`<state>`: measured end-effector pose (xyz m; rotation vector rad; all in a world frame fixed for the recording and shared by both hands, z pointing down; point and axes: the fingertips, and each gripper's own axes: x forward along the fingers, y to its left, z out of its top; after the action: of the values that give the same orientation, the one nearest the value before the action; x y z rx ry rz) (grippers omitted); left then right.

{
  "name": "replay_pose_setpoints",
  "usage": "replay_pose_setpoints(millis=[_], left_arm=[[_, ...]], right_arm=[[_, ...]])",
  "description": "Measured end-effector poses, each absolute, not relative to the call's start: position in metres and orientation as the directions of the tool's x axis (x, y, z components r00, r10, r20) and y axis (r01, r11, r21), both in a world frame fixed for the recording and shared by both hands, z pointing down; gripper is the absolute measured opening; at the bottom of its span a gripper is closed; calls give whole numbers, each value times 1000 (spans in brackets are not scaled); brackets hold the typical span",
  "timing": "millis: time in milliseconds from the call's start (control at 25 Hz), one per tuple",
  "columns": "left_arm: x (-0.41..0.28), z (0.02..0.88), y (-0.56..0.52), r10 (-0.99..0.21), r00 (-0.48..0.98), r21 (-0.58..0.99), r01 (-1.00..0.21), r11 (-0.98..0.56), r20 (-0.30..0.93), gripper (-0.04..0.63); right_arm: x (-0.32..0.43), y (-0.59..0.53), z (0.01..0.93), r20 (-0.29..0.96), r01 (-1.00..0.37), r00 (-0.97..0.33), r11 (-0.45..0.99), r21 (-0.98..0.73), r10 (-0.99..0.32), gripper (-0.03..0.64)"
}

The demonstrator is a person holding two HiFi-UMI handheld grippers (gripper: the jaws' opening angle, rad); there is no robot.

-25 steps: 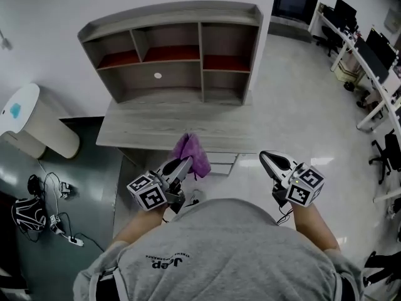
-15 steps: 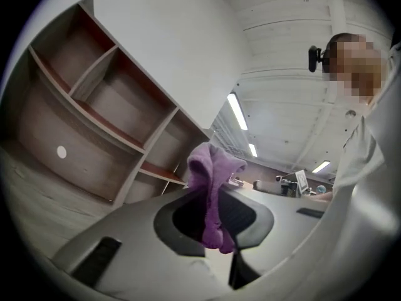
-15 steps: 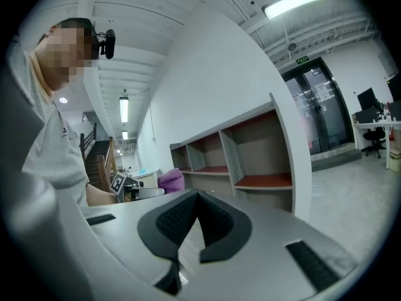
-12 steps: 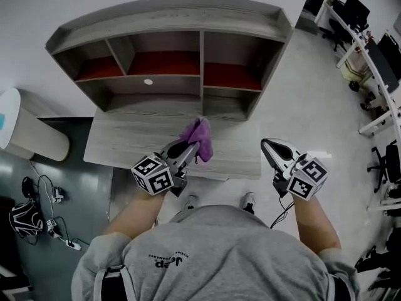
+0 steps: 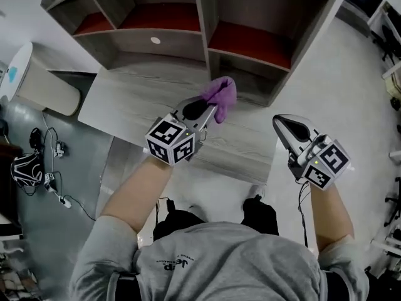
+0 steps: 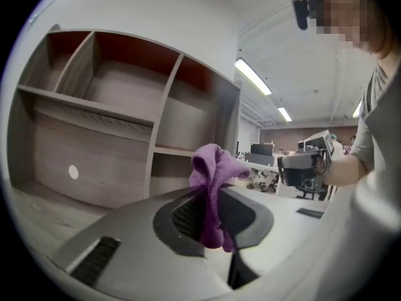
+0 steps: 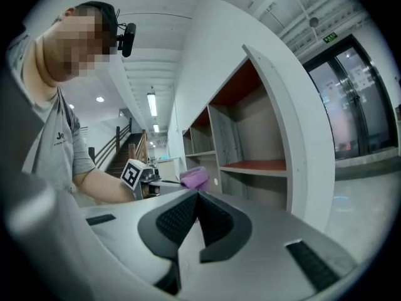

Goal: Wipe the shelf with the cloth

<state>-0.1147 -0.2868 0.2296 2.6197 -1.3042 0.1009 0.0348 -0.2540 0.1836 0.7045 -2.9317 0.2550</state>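
The purple cloth (image 5: 220, 93) bunches up just in front of the shelf (image 5: 203, 24), before its lower middle compartments. It is pinched between the clenched fingers of the left gripper (image 5: 210, 108). That forearm stretches forward over the wood-grain worktop (image 5: 131, 99) at the shelf's foot. The right gripper (image 5: 280, 121) hangs before the shelf's right end, fingers pressed together on nothing, forearm angled in. Left of the shelf, a white lidded container (image 5: 37, 83) and cables (image 5: 47, 168) sit on the grey floor (image 5: 81, 187).
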Motion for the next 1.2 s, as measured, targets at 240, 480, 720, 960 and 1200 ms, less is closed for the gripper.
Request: replay_pose_setpoints(millis=[240, 480, 720, 960, 1200], left_arm=[[-103, 303, -329, -770, 603, -127, -764, -633, 207, 71], [-97, 363, -367, -802, 504, -365, -716, -595, 319, 71], [-78, 394, -425, -866, 245, -769, -400, -499, 435, 71], [-82, 430, -498, -864, -101, -870, -52, -491, 493, 72], [-109, 476, -532, -797, -327, -809, 136, -572, 508, 69]], right_arm=[[16, -269, 284, 112, -446, -889, 895, 4, -444, 20], [32, -258, 326, 13, -475, -880, 879, 29, -476, 20], [61, -232, 350, 17, -535, -843, 840, 87, -538, 20], [75, -231, 355, 24, -539, -839, 837, 98, -543, 20], [102, -252, 349, -7, -549, -836, 835, 34, -549, 20]])
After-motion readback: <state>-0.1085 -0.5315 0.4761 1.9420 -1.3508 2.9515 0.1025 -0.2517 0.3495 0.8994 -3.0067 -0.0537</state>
